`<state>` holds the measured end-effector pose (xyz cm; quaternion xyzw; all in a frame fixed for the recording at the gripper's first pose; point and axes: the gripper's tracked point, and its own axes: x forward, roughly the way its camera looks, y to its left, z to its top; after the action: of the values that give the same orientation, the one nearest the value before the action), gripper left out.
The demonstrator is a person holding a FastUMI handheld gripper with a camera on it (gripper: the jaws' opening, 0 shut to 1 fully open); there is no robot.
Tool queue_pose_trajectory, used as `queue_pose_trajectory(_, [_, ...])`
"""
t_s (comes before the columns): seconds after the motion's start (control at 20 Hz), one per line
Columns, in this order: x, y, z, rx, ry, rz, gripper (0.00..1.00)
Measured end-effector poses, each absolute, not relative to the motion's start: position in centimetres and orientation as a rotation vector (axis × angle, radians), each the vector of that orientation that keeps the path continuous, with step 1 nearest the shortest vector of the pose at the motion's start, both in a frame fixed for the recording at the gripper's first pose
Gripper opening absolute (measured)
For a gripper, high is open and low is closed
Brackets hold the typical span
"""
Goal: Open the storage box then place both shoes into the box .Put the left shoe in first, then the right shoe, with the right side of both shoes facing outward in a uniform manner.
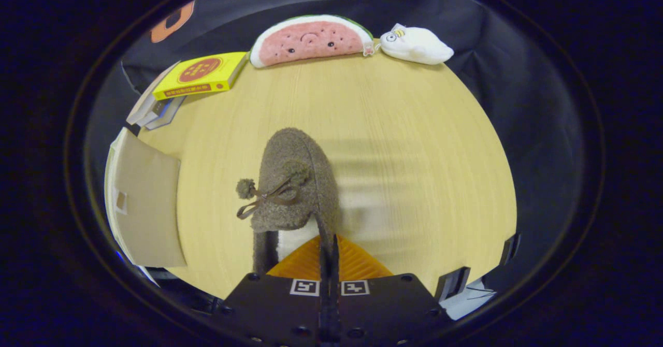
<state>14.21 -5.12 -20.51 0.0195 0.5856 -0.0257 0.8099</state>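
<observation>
A fuzzy grey-brown shoe (298, 181) with a ribbon bow and two pom-poms points its toe away from me, just ahead of the fingers. My gripper (329, 254) is shut on the right side of the shoe's collar, with the white lining showing to the left of the fingers. A faint shadow lies on the wooden table (414, 129) to the shoe's right. The beige storage box (147, 207) stands to the left of the shoe at the table's edge, with a brown panel facing me. I cannot tell whether it is open.
At the back left a yellow book (202, 75) tops a small stack of books. A watermelon plush (311, 39) and a white plush (417, 44) lie along the far edge against the black cloth wall.
</observation>
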Motion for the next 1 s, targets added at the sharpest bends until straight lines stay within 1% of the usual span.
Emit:
queue_pose_trajectory(0.3, [12.8, -1.2, -11.9, 0.248, 1.135, -0.014, 0.01])
queue_pose_trajectory(0.55, [11.6, 5.3, -5.9, 0.247, 1.044, 0.091, 0.00])
queue_pose_trajectory(0.7, [11.0, 10.4, -4.7, 0.253, 1.051, 0.146, 0.00])
queue_pose_trajectory(0.9, [10.2, 17.3, -5.6, 0.301, 1.114, 0.174, 0.00])
queue_pose_trajectory(1.0, [10.2, 20.3, -6.3, 0.297, 1.108, 0.183, 0.00])
